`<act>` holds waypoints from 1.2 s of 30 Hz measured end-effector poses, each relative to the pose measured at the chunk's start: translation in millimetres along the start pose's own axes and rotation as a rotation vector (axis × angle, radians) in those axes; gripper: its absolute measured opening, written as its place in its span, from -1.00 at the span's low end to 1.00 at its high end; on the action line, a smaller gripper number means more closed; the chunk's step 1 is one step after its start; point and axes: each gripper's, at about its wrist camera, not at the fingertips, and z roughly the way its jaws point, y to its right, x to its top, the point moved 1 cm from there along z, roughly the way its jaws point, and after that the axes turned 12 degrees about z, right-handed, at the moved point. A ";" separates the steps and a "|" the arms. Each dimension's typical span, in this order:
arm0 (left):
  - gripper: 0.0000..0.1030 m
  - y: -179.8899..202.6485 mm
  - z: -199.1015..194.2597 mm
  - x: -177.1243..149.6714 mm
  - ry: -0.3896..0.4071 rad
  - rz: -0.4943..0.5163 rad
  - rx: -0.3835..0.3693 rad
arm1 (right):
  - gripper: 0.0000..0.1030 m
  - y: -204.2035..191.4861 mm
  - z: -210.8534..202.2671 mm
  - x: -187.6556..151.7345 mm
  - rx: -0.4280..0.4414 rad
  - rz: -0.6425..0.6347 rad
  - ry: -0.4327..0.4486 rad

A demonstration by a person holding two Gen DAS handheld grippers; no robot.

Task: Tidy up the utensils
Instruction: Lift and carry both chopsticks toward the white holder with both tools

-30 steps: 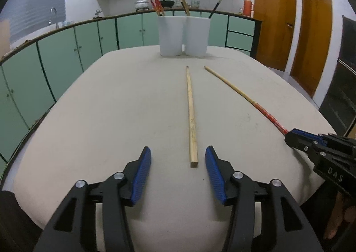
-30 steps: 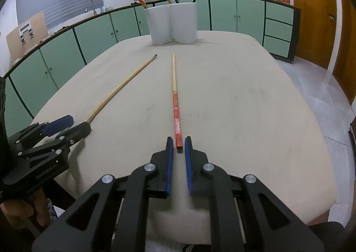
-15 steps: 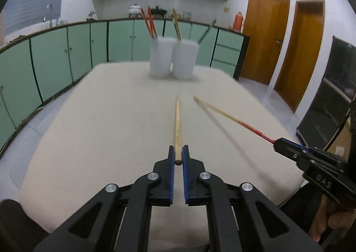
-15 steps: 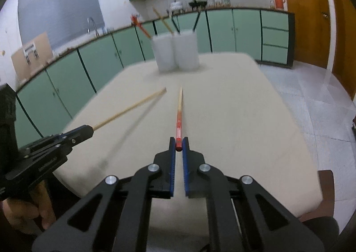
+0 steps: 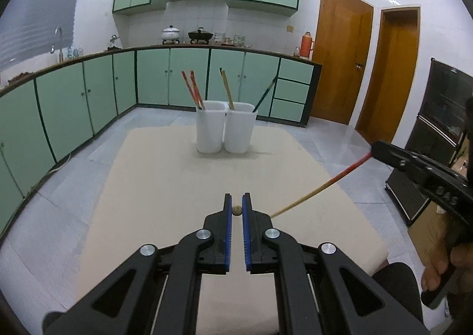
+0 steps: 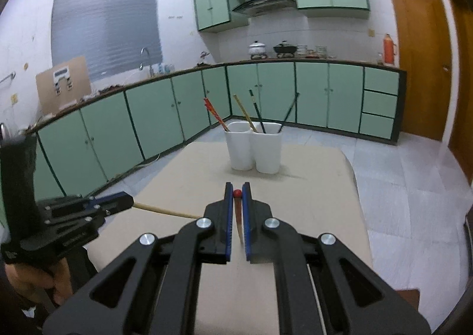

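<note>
Table [image 5: 153,175]: we are looking down on its beige top from above; our own grippers are hiding its near edge in both views.
Cups [image 5: 224,130]: two white cups are standing side by side, touching, near the far end of the table, with chopsticks leaning out of them; we cannot make out the lower ends inside.
Left gripper [image 5: 236,209]: its jaws are pinching nearly closed on the plain wooden chopstick [image 5: 236,210], lifted off the table. In the left wrist view we are seeing only its round butt end; the right wrist view is showing its shaft [image 6: 165,210] running out from the tip.
Right gripper [image 6: 237,196]: its jaws are likewise squeezing the red chopstick [image 6: 236,193], held in the air. Its red end is showing between the pads, the rest mostly hidden; from the left wrist view its shaft [image 5: 325,185] is slanting down toward the table.
</note>
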 end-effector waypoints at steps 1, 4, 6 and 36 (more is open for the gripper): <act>-0.87 -1.7 -0.1 5.7 -0.002 0.007 0.000 | -0.90 -2.0 4.6 4.6 0.002 -0.009 -0.008; -0.87 -3.7 -0.9 16.4 -0.002 0.027 -0.001 | -0.90 -7.3 17.3 17.9 0.001 -0.050 -0.023; -0.87 -4.9 0.9 22.3 -0.002 0.040 -0.006 | -0.90 -8.8 27.1 27.7 0.004 -0.063 -0.043; -0.87 -43.8 41.8 116.6 -0.106 0.076 -0.109 | -0.90 -7.5 93.8 115.8 0.002 -0.065 -0.230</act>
